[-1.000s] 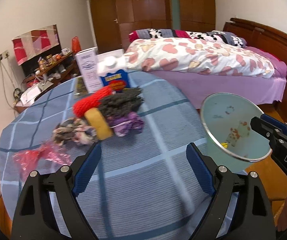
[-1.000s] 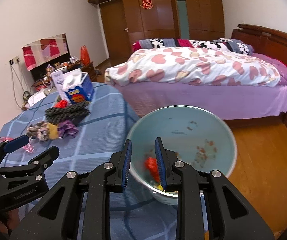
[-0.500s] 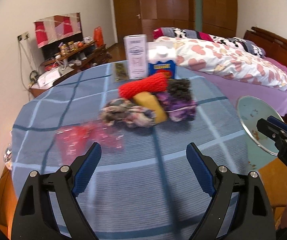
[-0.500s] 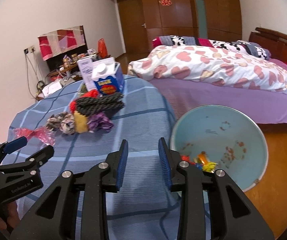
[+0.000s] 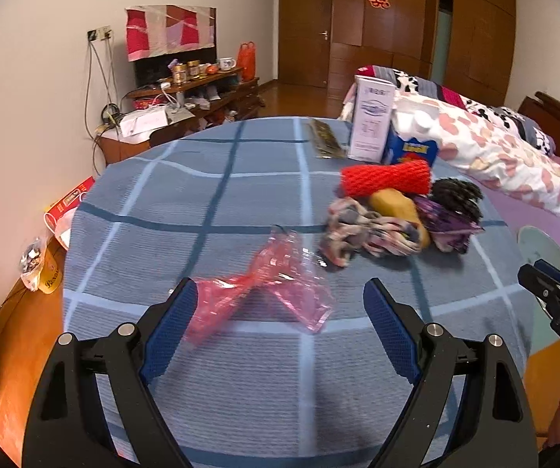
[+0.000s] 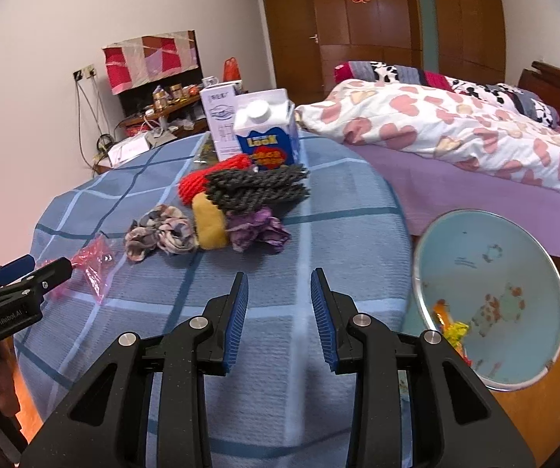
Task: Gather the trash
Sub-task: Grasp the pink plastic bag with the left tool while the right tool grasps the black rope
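1. A round table under a blue checked cloth (image 5: 240, 195) stands beside a bed with a heart-print quilt (image 6: 455, 128).
2. The left gripper (image 5: 280, 312) hangs over the near part of the cloth with its jaws spread wide and nothing clamped between them.
3. A crumpled pink plastic wrapper (image 5: 264, 288) lies flat on the cloth just ahead of that gripper. Its near end sits close by the left blue pad (image 5: 170, 331), though I cannot tell whether they touch.
4. From the other side, the same wrapper (image 6: 92, 261) shows right at the tip of the left gripper (image 6: 34, 269).
5. The right gripper (image 6: 280, 312) hovers over the table edge nearer the bed. Its jaws stand partly apart and hold nothing; only cloth shows between them.
6. A pale blue basin (image 6: 490, 296) sits low off the table edge on the right, above the wooden floor. A few bright scraps of trash (image 6: 451, 327) lie at its bottom.
7. Farther back on the cloth, a heap lies close together: a red knitted roll (image 5: 385, 177), a dark grey knitted bundle (image 6: 256, 191), a yellow piece (image 6: 209, 222), a purple crumpled piece (image 6: 256, 230) and a mottled grey-pink cloth bundle (image 6: 160, 234).
8. Behind the heap stand a blue and white carton with a white cap (image 6: 264, 136) and a tall white box (image 5: 371, 124), side by side.
9. A dark flat packet (image 5: 324, 140) lies on the cloth beside the white box.
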Motion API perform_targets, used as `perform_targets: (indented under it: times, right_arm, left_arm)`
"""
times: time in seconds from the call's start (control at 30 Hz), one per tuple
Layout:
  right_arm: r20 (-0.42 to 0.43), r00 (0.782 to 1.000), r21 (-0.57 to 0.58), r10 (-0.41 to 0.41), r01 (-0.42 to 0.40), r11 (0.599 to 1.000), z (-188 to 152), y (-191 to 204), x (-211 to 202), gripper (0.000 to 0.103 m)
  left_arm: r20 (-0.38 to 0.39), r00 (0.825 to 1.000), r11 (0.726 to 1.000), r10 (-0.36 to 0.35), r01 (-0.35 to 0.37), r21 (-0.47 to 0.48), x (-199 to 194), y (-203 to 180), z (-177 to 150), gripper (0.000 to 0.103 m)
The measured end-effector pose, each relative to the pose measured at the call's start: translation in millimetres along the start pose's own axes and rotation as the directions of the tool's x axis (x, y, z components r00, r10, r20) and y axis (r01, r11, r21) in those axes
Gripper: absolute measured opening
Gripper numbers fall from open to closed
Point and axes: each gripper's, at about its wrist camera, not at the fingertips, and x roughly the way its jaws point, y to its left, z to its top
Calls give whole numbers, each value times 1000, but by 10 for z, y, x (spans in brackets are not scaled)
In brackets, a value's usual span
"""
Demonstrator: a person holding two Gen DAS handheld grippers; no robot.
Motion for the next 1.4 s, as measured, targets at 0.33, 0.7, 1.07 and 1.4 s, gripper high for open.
perform_targets:
  times: [0.33, 0.7, 1.07, 1.4]
  right_arm:
    - [-10, 1000, -28, 29, -29, 999, 105, 186, 183, 35]
    - [17, 1000, 7, 24, -24, 1000, 350, 137, 236, 40]
    - [-41, 998, 205, 46, -36, 978, 779, 12, 678, 46]
    - [-129, 982, 207, 137, -109, 972, 728, 20, 978, 21]
  left_arm:
    - [-39, 999, 999, 14, -15, -39, 268, 92, 16, 85]
    - [-45, 998, 999, 32, -34, -24, 459, 74, 73, 67]
    - [-24, 999, 995, -43, 41, -94, 430, 356, 69, 14]
    - [9, 999, 996, -37, 37, -77, 311, 407, 114, 59]
